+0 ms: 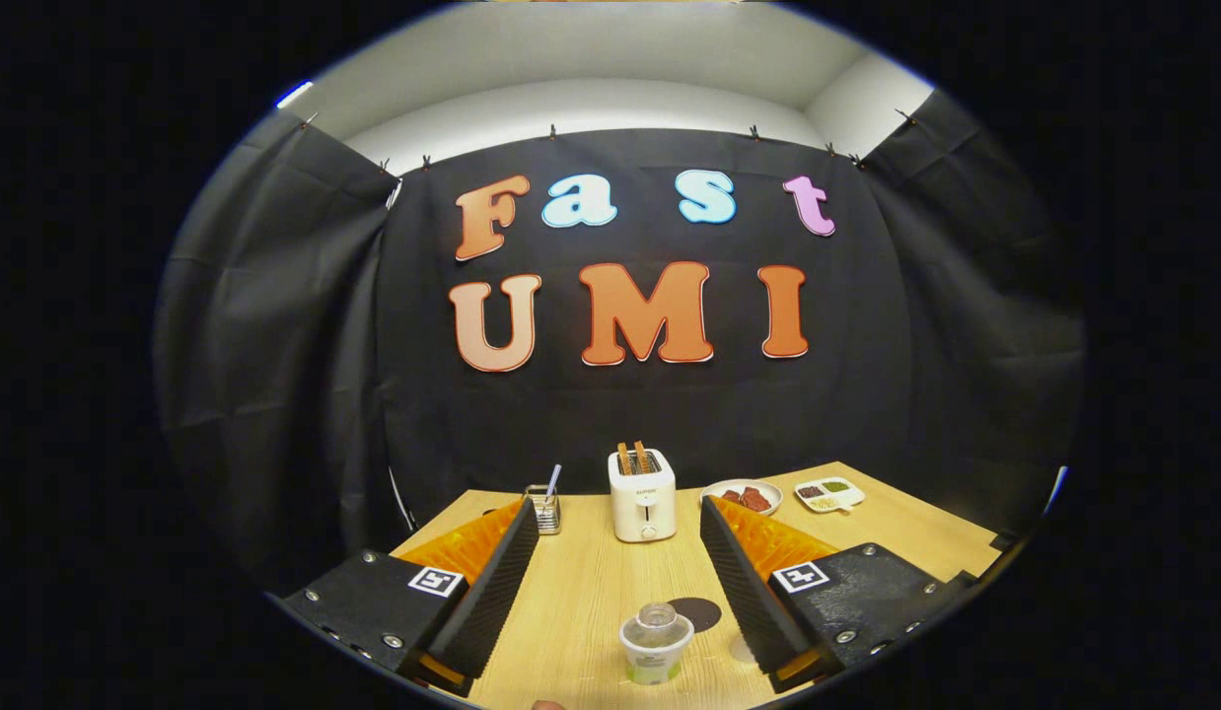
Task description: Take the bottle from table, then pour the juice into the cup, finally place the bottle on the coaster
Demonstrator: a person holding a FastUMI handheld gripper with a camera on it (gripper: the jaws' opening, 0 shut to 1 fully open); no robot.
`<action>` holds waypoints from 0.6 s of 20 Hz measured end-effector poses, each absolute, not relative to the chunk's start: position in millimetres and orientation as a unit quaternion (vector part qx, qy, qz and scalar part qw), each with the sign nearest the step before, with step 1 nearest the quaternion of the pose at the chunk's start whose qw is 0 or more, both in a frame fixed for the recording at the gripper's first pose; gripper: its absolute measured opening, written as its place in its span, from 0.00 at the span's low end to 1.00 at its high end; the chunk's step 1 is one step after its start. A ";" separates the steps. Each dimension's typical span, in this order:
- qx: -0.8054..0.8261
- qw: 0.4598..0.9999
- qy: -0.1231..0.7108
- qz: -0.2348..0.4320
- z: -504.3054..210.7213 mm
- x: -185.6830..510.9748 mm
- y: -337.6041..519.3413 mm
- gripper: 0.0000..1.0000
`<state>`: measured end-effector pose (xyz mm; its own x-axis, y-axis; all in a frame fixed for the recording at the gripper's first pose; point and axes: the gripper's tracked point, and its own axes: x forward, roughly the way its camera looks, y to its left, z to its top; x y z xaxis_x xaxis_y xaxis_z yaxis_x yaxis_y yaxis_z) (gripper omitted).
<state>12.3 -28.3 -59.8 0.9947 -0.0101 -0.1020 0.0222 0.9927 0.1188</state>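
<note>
A small white bottle [656, 643] with a clear cap and a green label stands upright on the wooden table [591, 592]. It is between my two fingers, close to their base, and neither finger touches it. A dark round coaster [697, 613] lies flat just behind it, to its right. A pale round shape [741, 648] sits by the inner side of the right finger, partly hidden, and I cannot tell what it is. My gripper [615, 505] is open wide, with nothing held.
Beyond the fingertips a white toaster [642, 498] with two slices in it stands at the table's back. Left of it is a small metal holder [544, 510] with a utensil. Right of it are a plate of dark food [744, 496] and a white divided dish [829, 493].
</note>
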 end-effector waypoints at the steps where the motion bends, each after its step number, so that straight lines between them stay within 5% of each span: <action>1: 0.059 0.997 0.057 -0.011 -68.2 14.8 -30.7 0.98; 12: 0.053 0.990 0.128 -0.011 -157.3 27.7 -29.4 0.98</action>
